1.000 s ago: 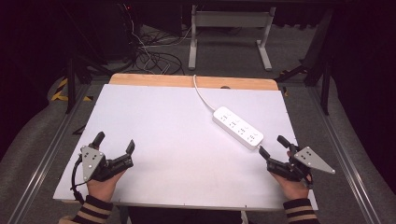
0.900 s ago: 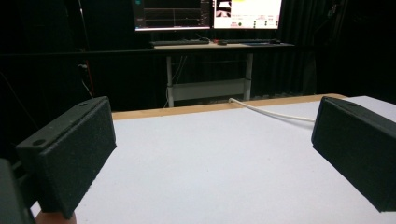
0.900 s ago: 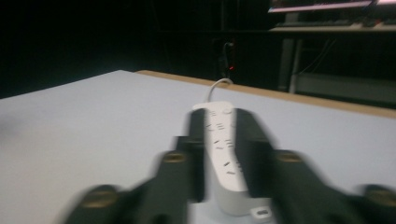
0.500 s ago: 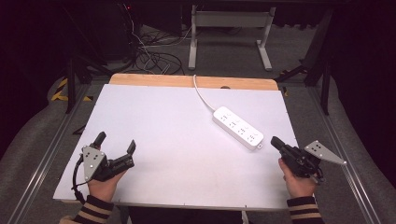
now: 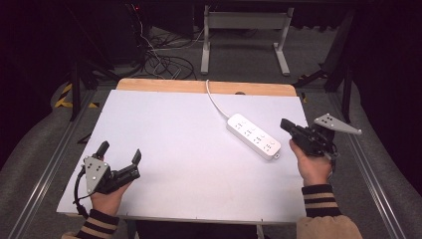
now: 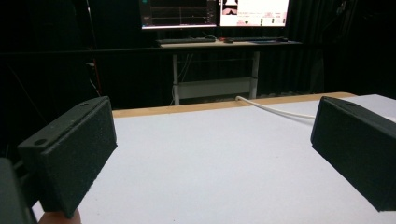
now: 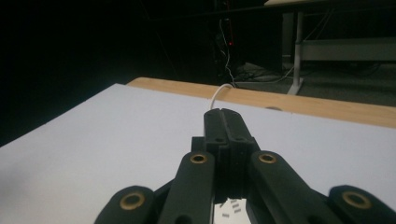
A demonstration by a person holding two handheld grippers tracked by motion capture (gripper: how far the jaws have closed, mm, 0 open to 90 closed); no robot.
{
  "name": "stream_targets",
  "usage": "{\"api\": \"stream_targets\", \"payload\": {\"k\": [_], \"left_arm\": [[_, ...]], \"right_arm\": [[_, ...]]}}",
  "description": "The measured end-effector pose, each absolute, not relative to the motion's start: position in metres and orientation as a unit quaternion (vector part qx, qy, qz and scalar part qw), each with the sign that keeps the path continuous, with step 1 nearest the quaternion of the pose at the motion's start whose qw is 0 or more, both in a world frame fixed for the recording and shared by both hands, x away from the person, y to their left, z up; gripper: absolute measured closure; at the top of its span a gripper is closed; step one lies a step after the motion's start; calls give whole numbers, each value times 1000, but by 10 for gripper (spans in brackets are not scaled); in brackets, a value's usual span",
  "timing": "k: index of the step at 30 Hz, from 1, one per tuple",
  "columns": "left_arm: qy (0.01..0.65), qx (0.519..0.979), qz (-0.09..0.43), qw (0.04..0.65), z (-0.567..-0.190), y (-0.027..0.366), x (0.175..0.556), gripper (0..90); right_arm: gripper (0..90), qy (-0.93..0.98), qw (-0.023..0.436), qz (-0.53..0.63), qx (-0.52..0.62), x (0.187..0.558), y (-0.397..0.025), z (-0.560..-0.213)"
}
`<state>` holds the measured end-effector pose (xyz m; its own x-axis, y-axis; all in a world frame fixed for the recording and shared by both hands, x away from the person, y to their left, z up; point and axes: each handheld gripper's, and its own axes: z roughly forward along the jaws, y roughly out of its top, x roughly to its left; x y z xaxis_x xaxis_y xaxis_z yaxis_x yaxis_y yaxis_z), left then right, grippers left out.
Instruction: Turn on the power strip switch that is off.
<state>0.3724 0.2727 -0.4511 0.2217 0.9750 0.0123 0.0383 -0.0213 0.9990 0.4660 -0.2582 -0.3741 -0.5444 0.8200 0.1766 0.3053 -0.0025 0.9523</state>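
While the left gripper [image 5: 119,154] sits at the near left of the table [image 5: 164,124] with jaws spread wide and nothing between them, the right gripper [image 5: 284,124] hovers at the right edge, jaws pressed together and empty. Just beside its tip lies a white power strip [image 5: 253,136], set diagonally. The cord [image 5: 215,102] runs over the far wooden edge.
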Motion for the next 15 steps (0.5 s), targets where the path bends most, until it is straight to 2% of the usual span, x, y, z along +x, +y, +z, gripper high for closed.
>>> {"api": "stream_targets", "payload": {"k": [3, 10, 15], "left_arm": [[450, 567, 433, 537, -452, 274, 372, 8], [448, 567, 435, 537, -451, 273, 369, 10], [444, 571, 439, 533, -452, 271, 369, 10]], "right_arm": [[900, 671, 241, 558, 424, 472, -265, -371], [900, 664, 275, 520, 461, 463, -326, -373], [900, 661, 300, 501, 471, 457, -354, -370]]}}
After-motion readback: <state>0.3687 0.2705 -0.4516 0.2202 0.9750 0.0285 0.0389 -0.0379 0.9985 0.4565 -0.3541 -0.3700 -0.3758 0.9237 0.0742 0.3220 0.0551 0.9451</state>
